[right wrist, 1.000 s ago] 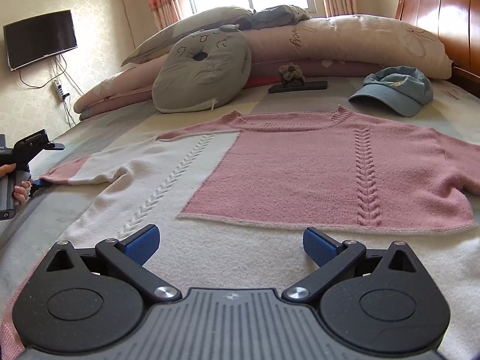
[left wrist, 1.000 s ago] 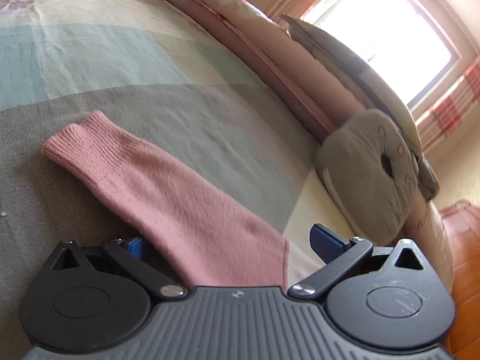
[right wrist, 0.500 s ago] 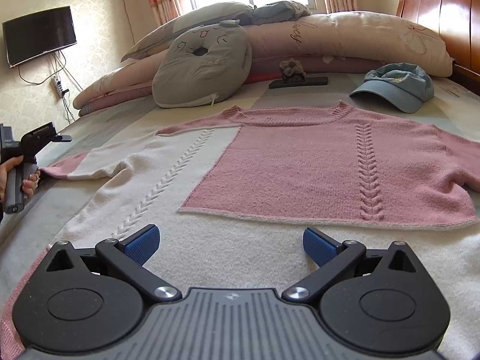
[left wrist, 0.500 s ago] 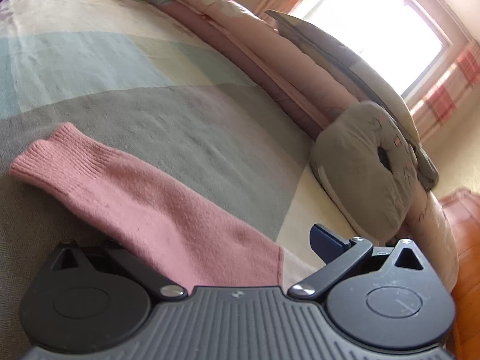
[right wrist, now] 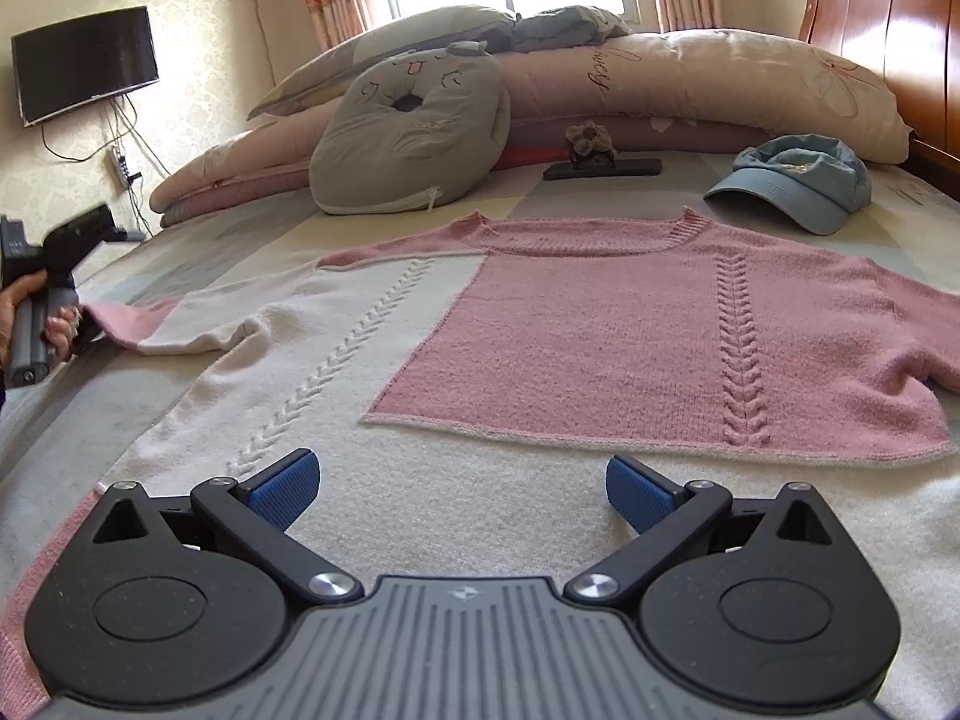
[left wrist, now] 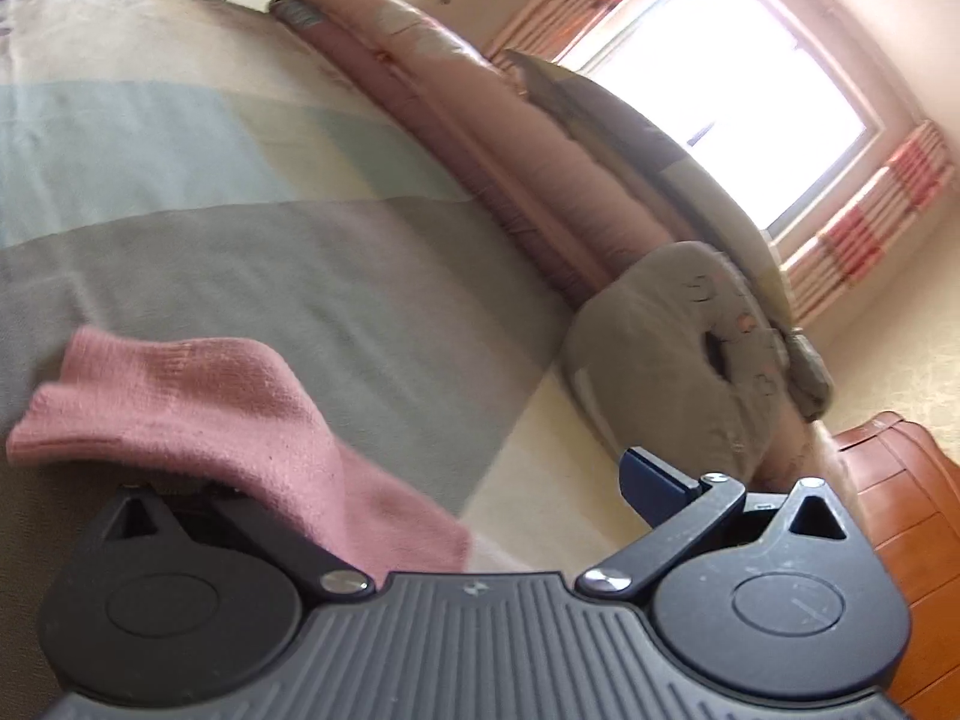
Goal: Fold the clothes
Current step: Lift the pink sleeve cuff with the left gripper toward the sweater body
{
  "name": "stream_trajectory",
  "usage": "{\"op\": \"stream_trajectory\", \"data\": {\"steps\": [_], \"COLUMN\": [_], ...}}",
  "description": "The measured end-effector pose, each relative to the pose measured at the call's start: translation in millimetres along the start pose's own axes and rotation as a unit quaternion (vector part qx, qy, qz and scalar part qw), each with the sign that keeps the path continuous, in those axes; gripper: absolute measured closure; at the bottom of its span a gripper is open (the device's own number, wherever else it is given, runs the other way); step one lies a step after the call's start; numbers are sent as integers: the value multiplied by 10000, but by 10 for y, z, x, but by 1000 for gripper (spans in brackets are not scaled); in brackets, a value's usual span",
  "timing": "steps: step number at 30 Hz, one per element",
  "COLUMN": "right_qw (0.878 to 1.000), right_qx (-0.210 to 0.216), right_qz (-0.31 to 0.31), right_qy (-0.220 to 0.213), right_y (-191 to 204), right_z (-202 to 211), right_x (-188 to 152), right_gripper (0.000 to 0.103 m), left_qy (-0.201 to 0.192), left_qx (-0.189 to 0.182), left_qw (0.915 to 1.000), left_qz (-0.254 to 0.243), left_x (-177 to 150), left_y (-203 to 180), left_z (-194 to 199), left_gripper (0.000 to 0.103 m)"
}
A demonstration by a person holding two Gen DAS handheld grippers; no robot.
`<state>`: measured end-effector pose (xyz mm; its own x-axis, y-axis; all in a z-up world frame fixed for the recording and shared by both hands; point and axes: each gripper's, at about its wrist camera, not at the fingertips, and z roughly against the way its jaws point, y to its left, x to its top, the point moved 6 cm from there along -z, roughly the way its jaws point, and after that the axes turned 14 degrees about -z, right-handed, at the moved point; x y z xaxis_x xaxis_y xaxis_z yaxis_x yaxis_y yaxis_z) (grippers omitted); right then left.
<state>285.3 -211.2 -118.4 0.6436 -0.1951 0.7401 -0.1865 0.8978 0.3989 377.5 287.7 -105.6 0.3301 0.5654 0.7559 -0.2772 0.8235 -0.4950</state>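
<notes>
A pink and cream knitted sweater [right wrist: 600, 330] lies flat, front up, on the bed [right wrist: 180, 396]. Its left sleeve [left wrist: 210, 396] has a pink cuff that is lifted and curled, draped across the left finger of my left gripper [left wrist: 420, 480]. That finger is hidden; the other blue pad [left wrist: 654, 480] stands far off, so the jaws are open. In the right wrist view a hand holds the left gripper [right wrist: 72, 240] at the sleeve end. My right gripper [right wrist: 459, 483] hovers open over the cream lower part of the sweater, holding nothing.
A grey cat-face cushion [right wrist: 414, 132] and long rolled quilts [right wrist: 690, 78] line the far side of the bed. A blue cap [right wrist: 798, 180] and a dark flat stand with a flower [right wrist: 600, 168] lie beyond the sweater. The wooden headboard [right wrist: 888, 36] is at right.
The left gripper has slid in under the pink cuff and raised it, so the sleeve end now bunches and curls instead of lying flat. The right gripper has drifted slightly closer over the sweater.
</notes>
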Motion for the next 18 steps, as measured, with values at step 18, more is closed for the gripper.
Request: {"op": "stream_trajectory", "data": {"steps": [18], "right_qw": [9960], "right_qx": [545], "right_qz": [338], "right_qy": [628], "right_y": [283], "right_z": [193], "right_x": [-104], "right_gripper": [0], "left_qy": [51], "left_qx": [-318], "left_qw": [9987], "left_qz": [-391], "left_x": [70], "left_y": [-858], "left_z": [310], "left_gripper": [1]}}
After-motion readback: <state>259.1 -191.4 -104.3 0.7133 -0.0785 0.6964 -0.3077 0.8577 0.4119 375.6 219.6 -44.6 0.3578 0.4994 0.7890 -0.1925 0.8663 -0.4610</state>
